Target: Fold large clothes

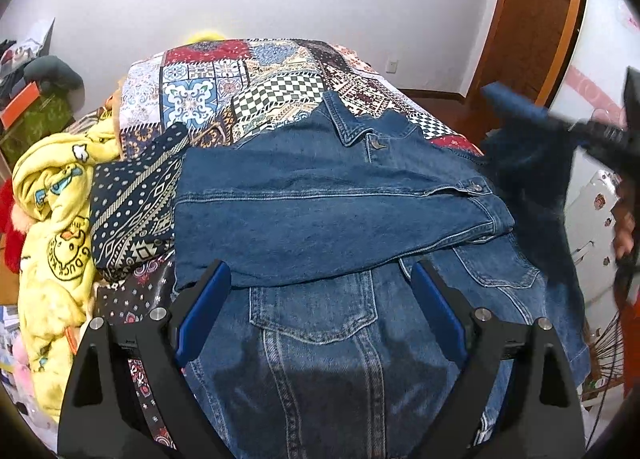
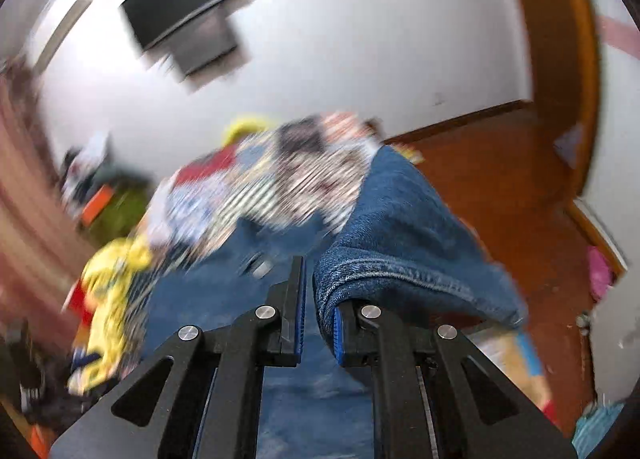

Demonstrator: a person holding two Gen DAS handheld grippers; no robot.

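While the denim jacket (image 1: 320, 219) lies front-up across the patchwork bedspread (image 1: 240, 91), collar toward the far wall and hem toward the camera, one sleeve (image 1: 340, 211) is already folded across the chest, its cuff ending near the jacket's right-hand edge. The left gripper (image 1: 320, 311) hovers over the lower front panels, jaws spread wide with nothing between the blue pads; it points down at the cloth just below the folded sleeve. The right gripper (image 2: 316, 299) is clamped on the cuff of the other sleeve (image 2: 400, 259); the denim wraps over its right-hand finger and hangs off to the floor side of the bed. From the left wrist view this sleeve (image 1: 528, 171) stands raised at the jacket's right edge, beyond the mattress, with the right gripper blurred above it. Judgement: the held sleeve's long axis runs from the shoulder outward and upward to the right, so the coming fold calls for carrying the cuff leftward across the chest, parallel to the first sleeve. The right hand is the nearer and already engaged; the left is placed to pin the body. A yellow blanket (image 1: 56, 227) lies heaped well clear at the left.
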